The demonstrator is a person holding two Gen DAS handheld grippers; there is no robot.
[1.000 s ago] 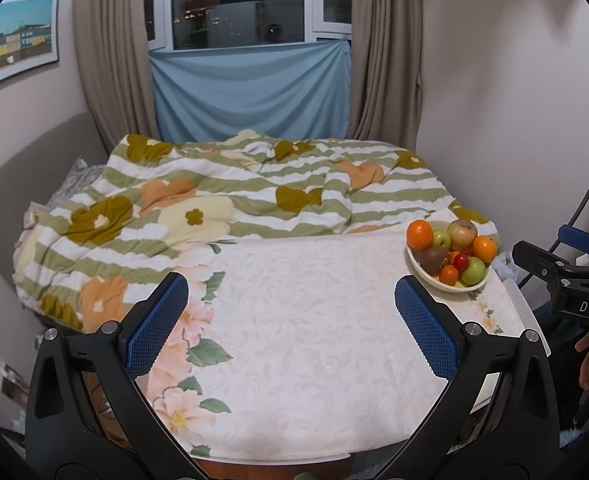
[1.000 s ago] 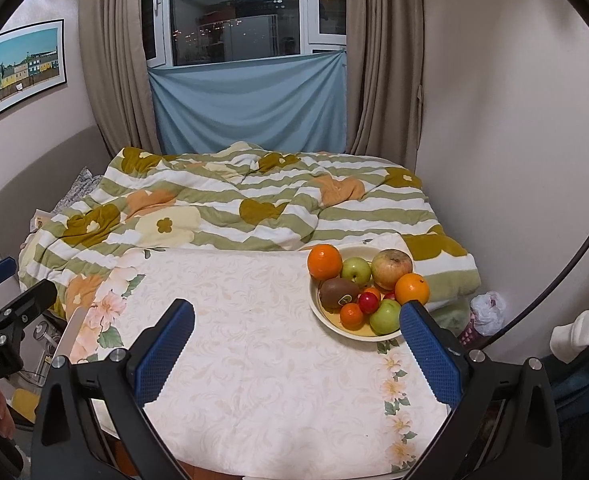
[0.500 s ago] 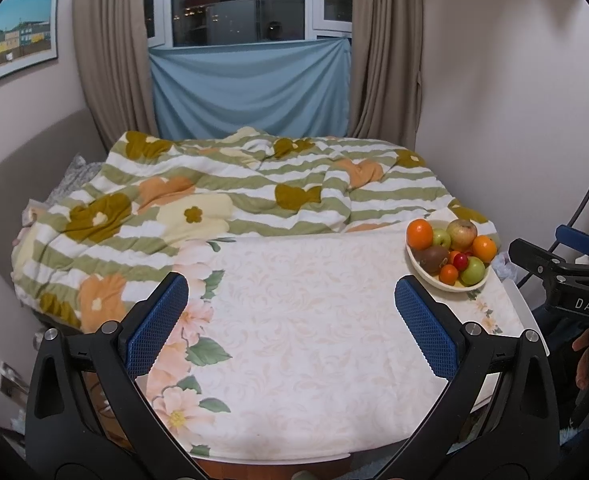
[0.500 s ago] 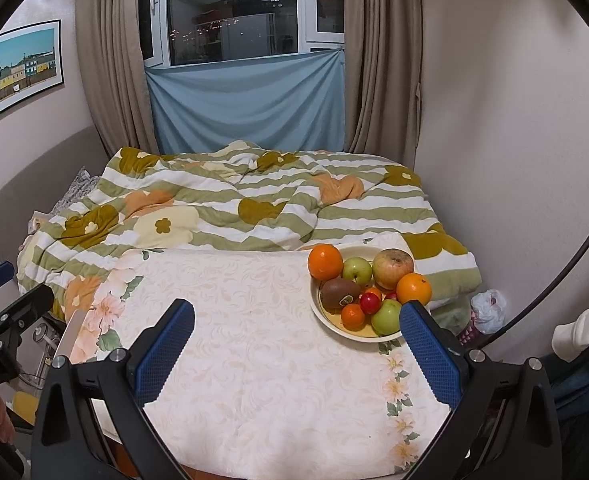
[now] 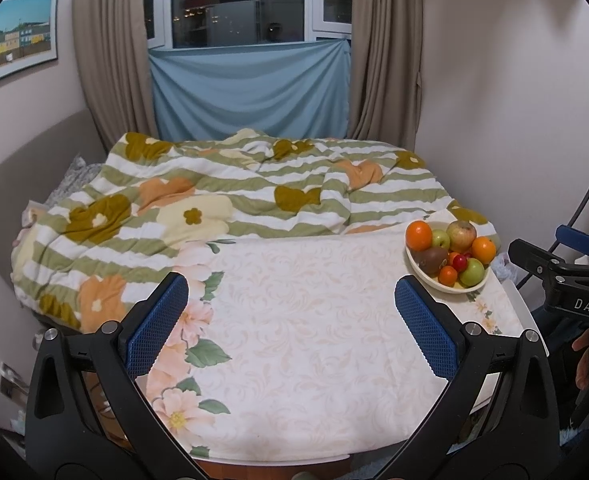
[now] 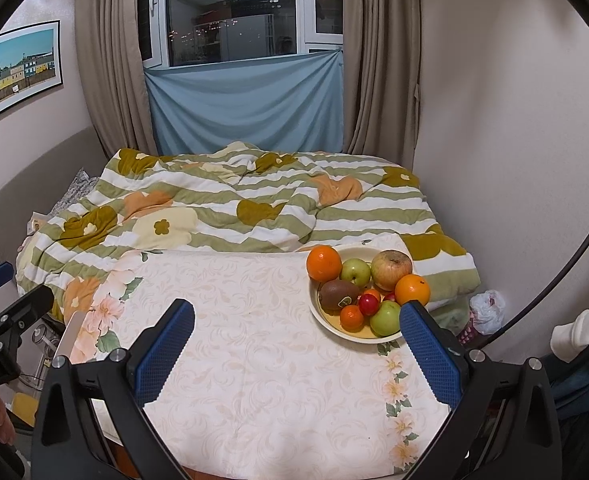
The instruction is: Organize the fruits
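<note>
A cream bowl [image 6: 326, 326] of fruit stands at the far right of the table with a floral cloth [image 6: 254, 360]. It holds two oranges [image 6: 323, 263], a red-green apple [image 6: 390, 269], green apples [image 6: 355, 271], a kiwi [image 6: 337, 294] and small red and orange fruits. The bowl also shows in the left wrist view [image 5: 426, 276]. My right gripper [image 6: 294, 332] is open and empty, above the table just short of the bowl. My left gripper [image 5: 290, 320] is open and empty over the table's middle, left of the bowl.
A bed with a striped floral quilt [image 5: 234, 200] lies right behind the table. A wall stands close on the right [image 6: 514, 160]. A white bag [image 6: 486, 312] sits on the floor beyond the bowl. The right gripper's body shows at the left view's right edge [image 5: 566, 280].
Both grippers have drifted slightly; the bowl sits a little lower in the right wrist view. Nothing was grasped or moved.
</note>
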